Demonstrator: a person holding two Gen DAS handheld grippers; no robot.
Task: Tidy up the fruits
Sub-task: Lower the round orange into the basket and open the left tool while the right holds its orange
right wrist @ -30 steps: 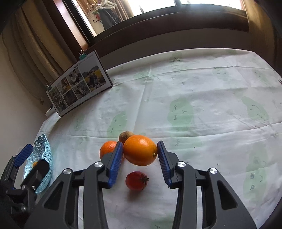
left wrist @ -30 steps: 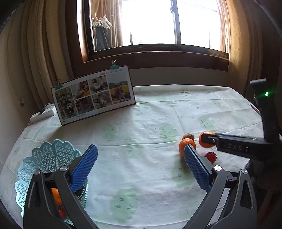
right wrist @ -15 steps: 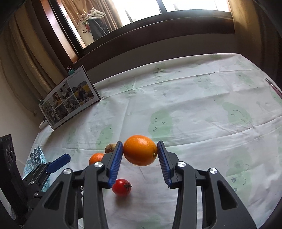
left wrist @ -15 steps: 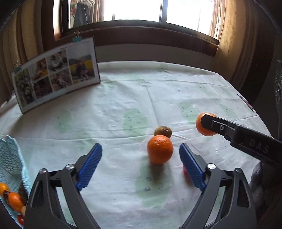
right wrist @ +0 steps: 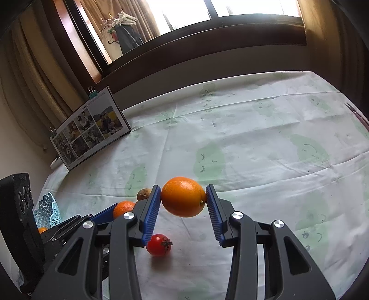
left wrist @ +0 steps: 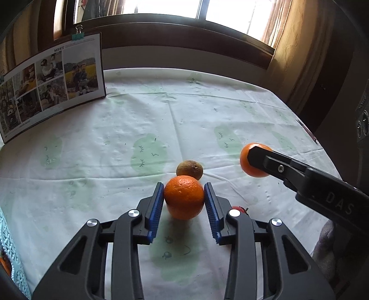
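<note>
A: Oranges: one (left wrist: 184,197) is seated on the tablecloth (left wrist: 207,110) between the pads of the left gripper (left wrist: 184,203), contacted both sides; no lift is seen yet.

B: Other one?

A: Second orange (right wrist: 183,196) is clamped in the right gripper (right wrist: 183,200), held above the cloth, long axis across the pads. Basket (right wrist: 47,212) is located far left, nearer the left gripper.

**Setting: private home, dining area**

Round table under pale green-printed cloth (left wrist: 184,120). Clipped family photo collage board (left wrist: 50,92) at 10 o'clock. Dark wood-framed window (right wrist: 207,27) at 12 o'clock, tan curtains (left wrist: 283,46), clothes hangers (right wrist: 120,20) outside.
</note>
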